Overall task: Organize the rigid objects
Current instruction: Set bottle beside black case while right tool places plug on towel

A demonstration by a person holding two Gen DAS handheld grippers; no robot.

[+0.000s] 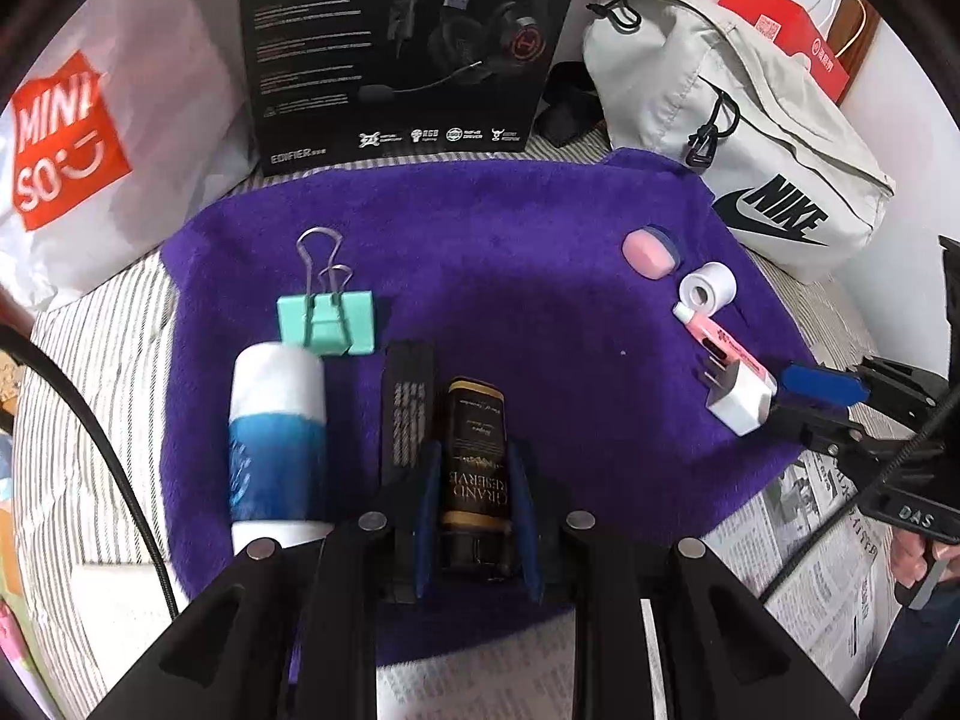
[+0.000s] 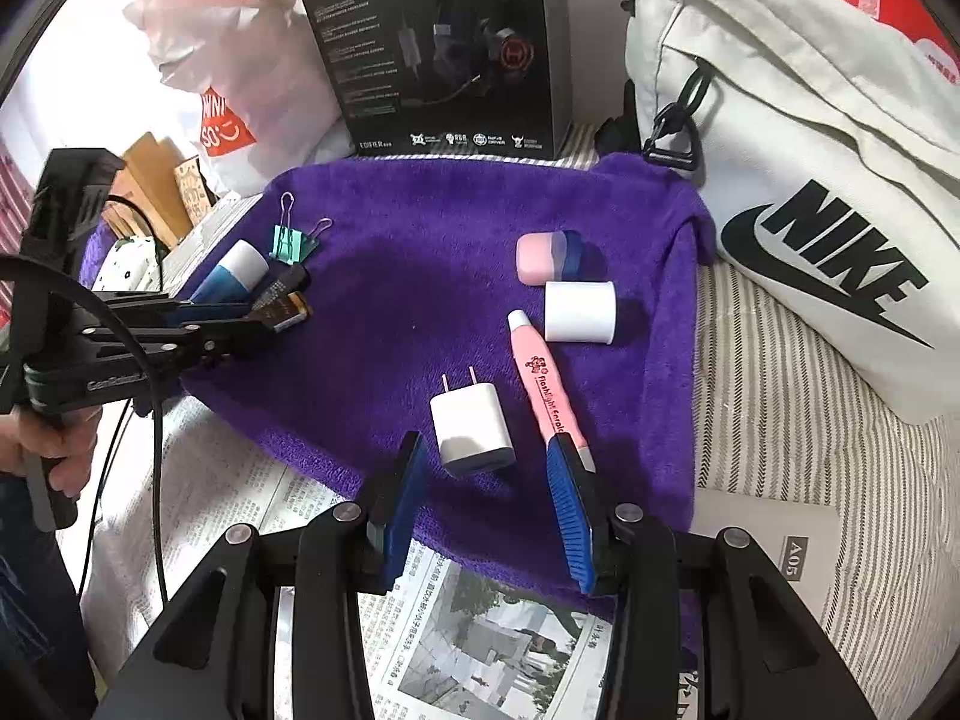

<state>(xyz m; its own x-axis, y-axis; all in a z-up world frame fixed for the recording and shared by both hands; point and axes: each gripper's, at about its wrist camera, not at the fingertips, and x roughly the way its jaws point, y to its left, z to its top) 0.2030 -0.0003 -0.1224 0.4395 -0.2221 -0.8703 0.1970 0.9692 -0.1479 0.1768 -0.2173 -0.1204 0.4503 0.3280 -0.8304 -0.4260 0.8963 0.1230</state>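
On a purple towel (image 1: 510, 252) my left gripper (image 1: 474, 468) is shut on a black and gold Grand Reserve box (image 1: 477, 456), resting next to a flat black item (image 1: 408, 402), a blue and white tube (image 1: 276, 438) and a mint binder clip (image 1: 327, 324). My right gripper (image 2: 486, 468) is open around a white plug charger (image 2: 471, 426), its fingers either side. A pink pen (image 2: 549, 387), a white roll (image 2: 579, 312) and a pink and blue case (image 2: 549, 258) lie just beyond.
A black headset box (image 1: 408, 42) stands behind the towel, a Miniso bag (image 1: 78, 144) at left, a grey Nike bag (image 2: 810, 180) at right. Newspaper (image 2: 468, 630) lies under the towel's near edge on a striped sheet (image 2: 780, 420).
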